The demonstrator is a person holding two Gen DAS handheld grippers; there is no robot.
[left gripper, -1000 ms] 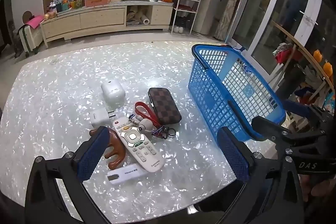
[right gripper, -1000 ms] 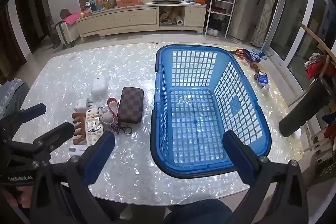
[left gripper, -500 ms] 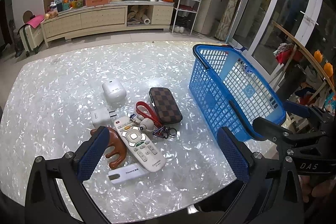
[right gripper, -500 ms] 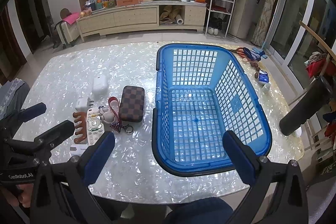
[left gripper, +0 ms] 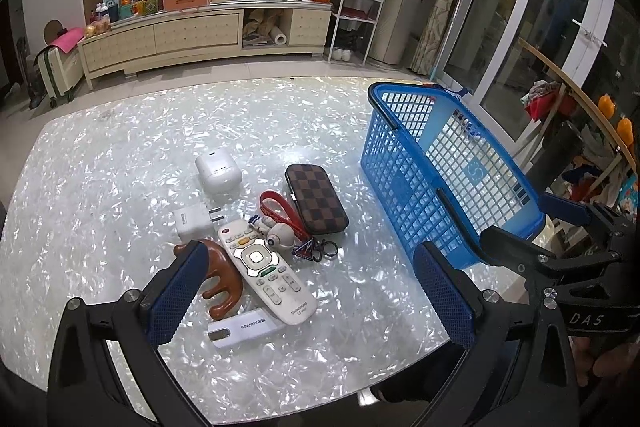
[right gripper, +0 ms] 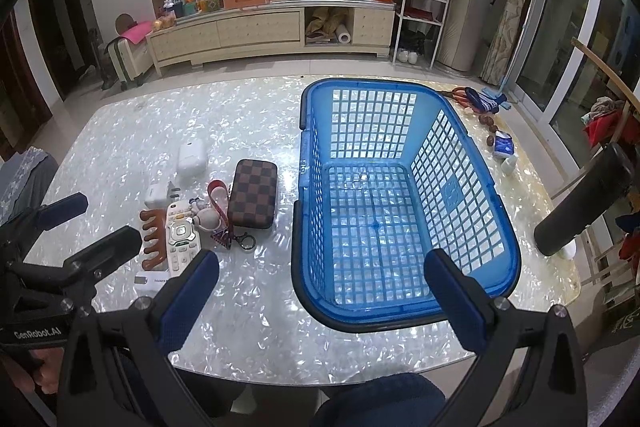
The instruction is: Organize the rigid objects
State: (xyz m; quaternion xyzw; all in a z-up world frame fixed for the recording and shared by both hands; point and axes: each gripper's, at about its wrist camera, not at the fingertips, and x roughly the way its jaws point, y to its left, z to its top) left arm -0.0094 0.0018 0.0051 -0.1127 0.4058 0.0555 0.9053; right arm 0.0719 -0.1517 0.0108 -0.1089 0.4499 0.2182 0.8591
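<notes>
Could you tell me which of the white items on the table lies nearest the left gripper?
The small white stick printed with lettering, lying just ahead of the left gripper, nearer than the remote, charger and case.

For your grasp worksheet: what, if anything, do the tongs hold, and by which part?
Nothing. Left tongs and right tongs are both open and empty above the table.

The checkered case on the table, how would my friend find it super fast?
Find the big blue basket on the shiny table. Just left of it lies a cluster of small things, and the checkered case is the one nearest the basket. It alone has brown squares; its neighbours are mostly white or red.
</notes>
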